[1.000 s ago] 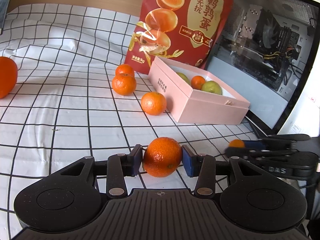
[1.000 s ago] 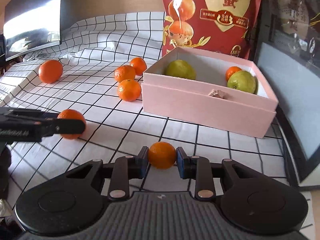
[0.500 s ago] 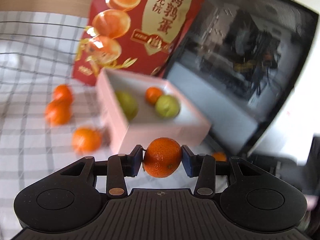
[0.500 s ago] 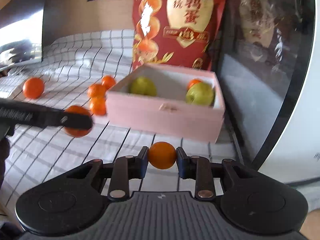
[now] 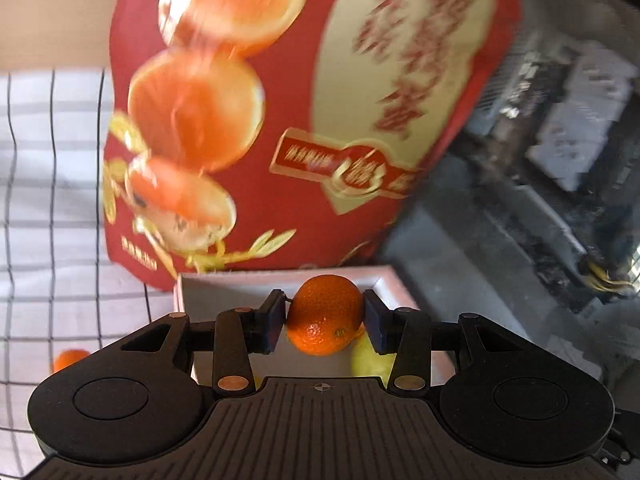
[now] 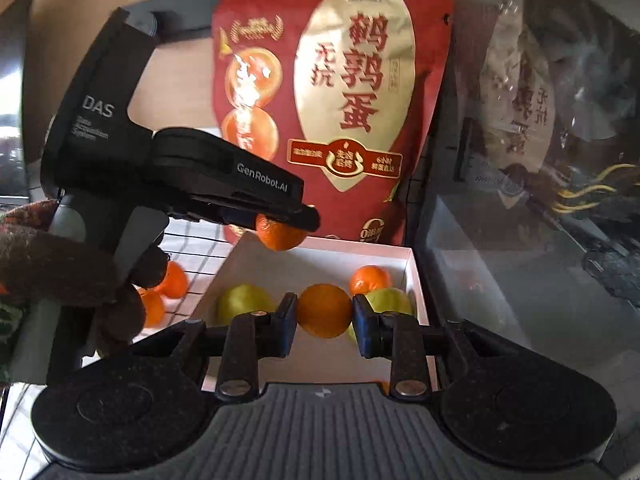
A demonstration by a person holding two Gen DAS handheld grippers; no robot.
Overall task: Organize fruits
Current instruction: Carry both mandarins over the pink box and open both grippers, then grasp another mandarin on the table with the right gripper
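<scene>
1. I am holding a small round orange mandarin (image 5: pixel 325 314) pinched between the fingers of my left gripper (image 5: pixel 325 322), and a second, smoother orange mandarin (image 6: pixel 324 316) is clamped the same way in my right gripper (image 6: pixel 325 318); both tongs are narrowed onto their fruit
2. Both fruits are hanging over the open pink cardboard box (image 6: pixel 412 280), which is already holding two yellow-green pears (image 6: pixel 244 300) and one small mandarin (image 6: pixel 370 278) at the box's 1 o'clock corner
3. To do this well, I am judging that I should lower each gripper before parting the fingers, so the fruit is not dropping and bouncing out
4. I should be aiming for bare floor: the middle strip looks free, while the pears are filling 9 and 3 o'clock
5. In the right wrist view my left gripper (image 6: pixel 280 220) is reaching in from 9 o'clock, tilted slightly down, above the far wall near the red glossy snack bag (image 6: pixel 340 100)
6. I am minding the gap between my two tools; releasing one at a time seems safer
</scene>
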